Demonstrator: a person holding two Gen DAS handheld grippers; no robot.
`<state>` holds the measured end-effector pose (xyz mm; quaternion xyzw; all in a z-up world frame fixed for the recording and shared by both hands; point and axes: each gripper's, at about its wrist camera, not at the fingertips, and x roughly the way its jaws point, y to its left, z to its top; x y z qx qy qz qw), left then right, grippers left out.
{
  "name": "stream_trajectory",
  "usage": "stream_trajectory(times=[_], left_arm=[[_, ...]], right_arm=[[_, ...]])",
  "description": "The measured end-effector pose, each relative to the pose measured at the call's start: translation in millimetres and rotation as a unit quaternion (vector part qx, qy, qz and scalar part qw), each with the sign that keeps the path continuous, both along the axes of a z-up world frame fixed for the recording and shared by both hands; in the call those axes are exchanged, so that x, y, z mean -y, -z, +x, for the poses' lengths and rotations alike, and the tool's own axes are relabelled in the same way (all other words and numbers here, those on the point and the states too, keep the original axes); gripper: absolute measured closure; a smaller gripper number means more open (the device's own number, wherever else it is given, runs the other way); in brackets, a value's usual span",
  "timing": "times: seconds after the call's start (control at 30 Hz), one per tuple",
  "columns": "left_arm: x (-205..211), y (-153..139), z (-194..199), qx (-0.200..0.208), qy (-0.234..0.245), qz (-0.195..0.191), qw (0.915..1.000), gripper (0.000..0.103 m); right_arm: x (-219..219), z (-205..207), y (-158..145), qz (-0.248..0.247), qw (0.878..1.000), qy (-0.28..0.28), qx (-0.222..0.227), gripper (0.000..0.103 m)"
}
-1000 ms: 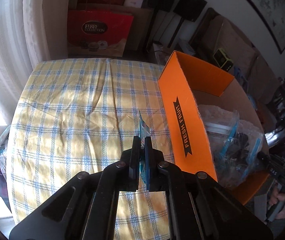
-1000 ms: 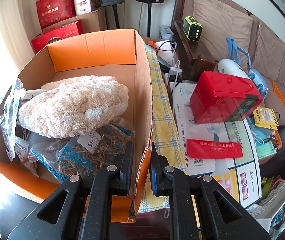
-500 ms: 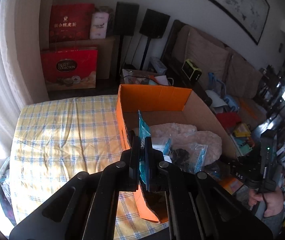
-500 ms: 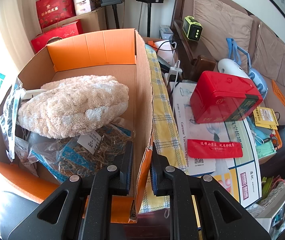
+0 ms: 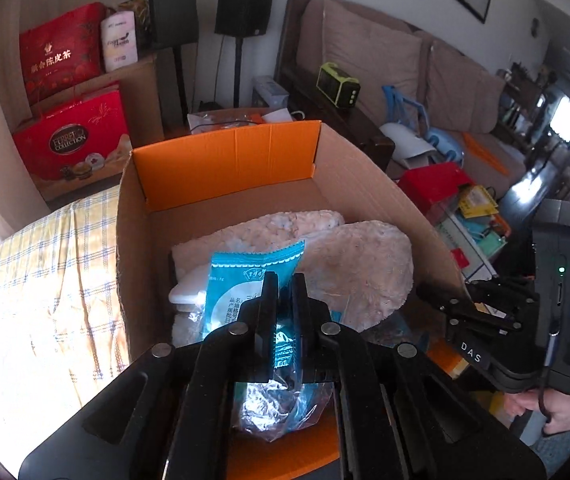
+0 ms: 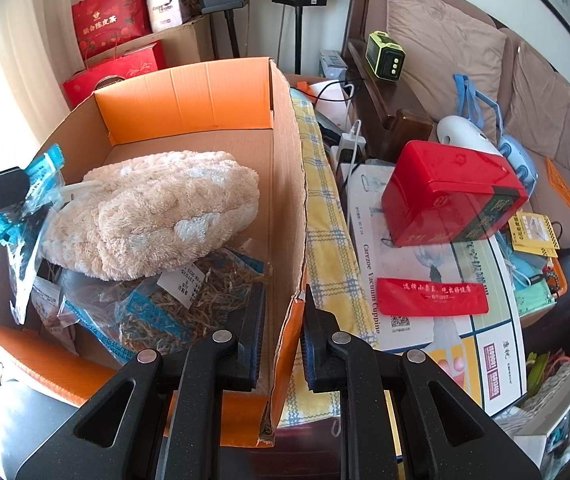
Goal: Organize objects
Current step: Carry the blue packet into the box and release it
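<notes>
Left gripper (image 5: 281, 292) clenched on blue packet (image 5: 245, 280) over box (image 5: 221, 160), right gripper (image 6: 281, 312) clamps near-right wall; next release packet inside

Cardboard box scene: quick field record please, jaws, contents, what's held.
left gripper: jaws shut on blue packet, over the box
right gripper: jaws clamped on the box's side wall
cardboard box: open top, orange flaps, on checked tablecloth
box contents: fluffy beige item; clear bag of dried strands beneath it
packet status: not yet released
</notes>
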<state>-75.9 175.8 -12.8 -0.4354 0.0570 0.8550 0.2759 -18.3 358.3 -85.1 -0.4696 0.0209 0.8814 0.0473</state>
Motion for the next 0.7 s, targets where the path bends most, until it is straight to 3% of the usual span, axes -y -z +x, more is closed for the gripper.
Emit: stream_trajectory(times=[0.1,0.23,0.37,0.57,0.7], left_arm=[[-13,14,-3,0.049,0.034,0.016,0.9981,0.099],[-17,19,2,0.055,0.043,0.020,0.9973,0.098],[-2,6,2,0.063,0.046,0.056,0.9954,0.065],[33,-13,-2,0.045,0.019,0.073,0.9961,0.049],[59,-21,-8,0.041,-0.007,0.087,0.9953,0.046]], right_arm=[[0,0,0,-0.003,1.000,0.000,0.000,0.087],[0,0,0,-0.002,1.000,0.000,0.000,0.087],[0,0,0,-0.002,1.000,0.000,0.000,0.086],[1,0,0,-0.004,1.000,0.000,-0.001,0.086],[1,1,-2,-0.004,1.000,0.000,-0.002,0.086]])
